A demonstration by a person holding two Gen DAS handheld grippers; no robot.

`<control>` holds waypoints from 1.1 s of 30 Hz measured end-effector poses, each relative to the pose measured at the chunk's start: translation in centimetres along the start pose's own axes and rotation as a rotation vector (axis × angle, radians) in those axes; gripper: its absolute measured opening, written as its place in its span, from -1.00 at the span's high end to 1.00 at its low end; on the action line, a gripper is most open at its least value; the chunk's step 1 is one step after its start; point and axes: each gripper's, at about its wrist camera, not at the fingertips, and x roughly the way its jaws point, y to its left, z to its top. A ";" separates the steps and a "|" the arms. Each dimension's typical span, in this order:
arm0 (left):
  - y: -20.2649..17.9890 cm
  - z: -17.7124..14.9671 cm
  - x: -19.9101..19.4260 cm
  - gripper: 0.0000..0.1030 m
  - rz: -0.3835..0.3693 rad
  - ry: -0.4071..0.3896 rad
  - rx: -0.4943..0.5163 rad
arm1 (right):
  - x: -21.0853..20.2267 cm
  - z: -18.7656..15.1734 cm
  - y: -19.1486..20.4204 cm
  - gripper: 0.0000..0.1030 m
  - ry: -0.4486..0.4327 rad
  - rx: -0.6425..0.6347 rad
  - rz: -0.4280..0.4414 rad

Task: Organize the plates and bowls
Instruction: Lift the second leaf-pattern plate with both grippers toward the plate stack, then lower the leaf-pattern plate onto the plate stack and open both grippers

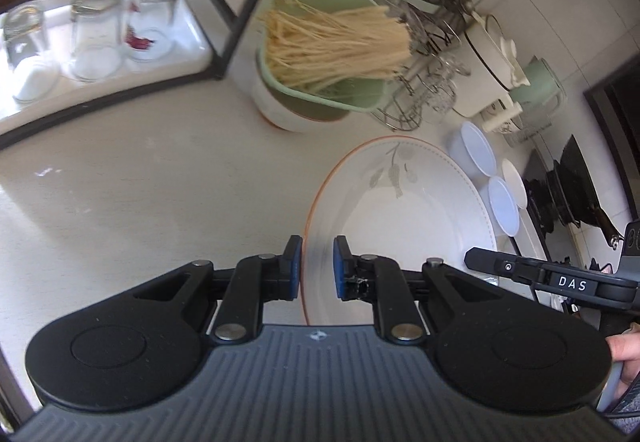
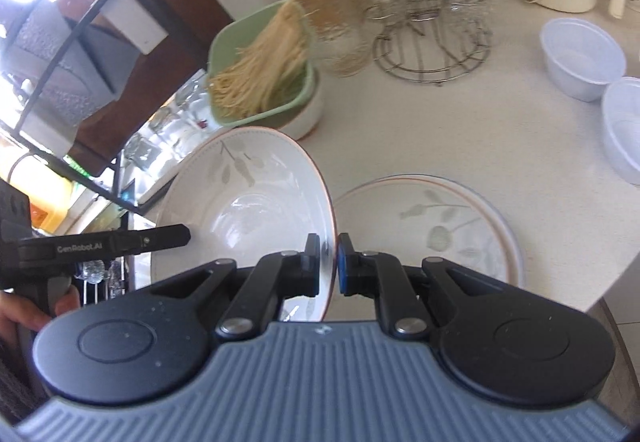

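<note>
Pale kitchen countertop (image 2: 460, 129) carries the scene: the right gripper (image 2: 329, 264) clamps the rim of a tilted leaf-patterned plate (image 2: 248, 197) — lifted beside a second matching plate (image 2: 436, 226) lying flat. The left gripper (image 1: 316, 268) straddles the tilted plate's opposite rim, jaws slightly apart. Farther back — 2 white bowls (image 2: 580, 61) and a green noodle basket (image 2: 260, 69).

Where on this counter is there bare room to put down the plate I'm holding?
The widest bare patch of counter lies between the black rack with upturned glasses, the green noodle basket and the held plate. Another strip runs between the wire glass stand, the clear bowls and the plate lying flat. It is crowded along the back wall.
</note>
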 end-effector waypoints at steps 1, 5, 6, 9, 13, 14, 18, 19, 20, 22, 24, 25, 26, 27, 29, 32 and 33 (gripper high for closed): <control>-0.3 0.0 0.3 0.66 0.000 0.004 0.005 | -0.1 0.0 -0.4 0.77 0.000 0.005 -0.002; -1.9 -0.4 1.5 0.66 0.004 0.007 0.018 | 0.0 -0.3 -2.2 0.77 0.019 0.012 -0.019; -2.2 -0.5 1.8 0.66 0.010 0.009 0.017 | 0.1 -0.4 -2.6 0.77 0.025 0.008 -0.021; -3.1 -0.6 2.8 0.66 0.010 0.020 0.004 | -0.1 -0.4 -3.9 0.77 0.024 0.010 -0.015; -4.4 -0.8 4.2 0.66 0.045 0.037 0.019 | 0.3 -0.3 -6.4 0.77 0.039 0.069 0.023; -4.7 -0.9 4.6 0.66 0.054 0.042 0.018 | 0.5 -0.4 -6.9 0.77 0.048 0.072 0.029; -5.6 -1.2 5.6 0.66 0.094 0.057 0.001 | 1.7 -0.8 -8.6 0.76 0.108 0.059 0.047; -5.8 -1.3 6.0 0.66 0.111 0.064 0.002 | 1.9 -1.0 -8.8 0.76 0.117 0.053 0.050; -6.0 -1.3 6.2 0.66 0.128 0.069 0.004 | 2.1 -1.1 -9.0 0.76 0.120 0.049 0.054; -6.5 -1.3 6.5 0.66 0.156 0.073 0.010 | 2.5 -1.1 -9.3 0.76 0.125 0.052 0.064; -6.7 -1.3 6.8 0.66 0.174 0.078 0.010 | 2.8 -1.0 -9.6 0.76 0.127 0.051 0.069; -6.8 -1.3 7.1 0.66 0.190 0.078 0.009 | 2.9 -1.0 -9.6 0.76 0.126 0.043 0.069; -6.9 -1.4 7.2 0.66 0.204 0.081 0.003 | 3.0 -1.0 -9.5 0.75 0.127 0.032 0.069; -7.1 -1.4 7.4 0.66 0.215 0.084 0.007 | 3.2 -0.9 -9.6 0.74 0.133 0.019 0.065; -7.4 -1.4 7.8 0.66 0.247 0.089 0.023 | 3.5 -0.9 -9.6 0.74 0.144 -0.004 0.060; -7.7 -1.5 8.2 0.66 0.274 0.094 0.033 | 3.9 -0.8 -9.6 0.73 0.157 -0.023 0.063; -7.6 -1.6 8.3 0.66 0.278 0.096 0.030 | 4.0 -0.7 -9.7 0.73 0.160 -0.024 0.065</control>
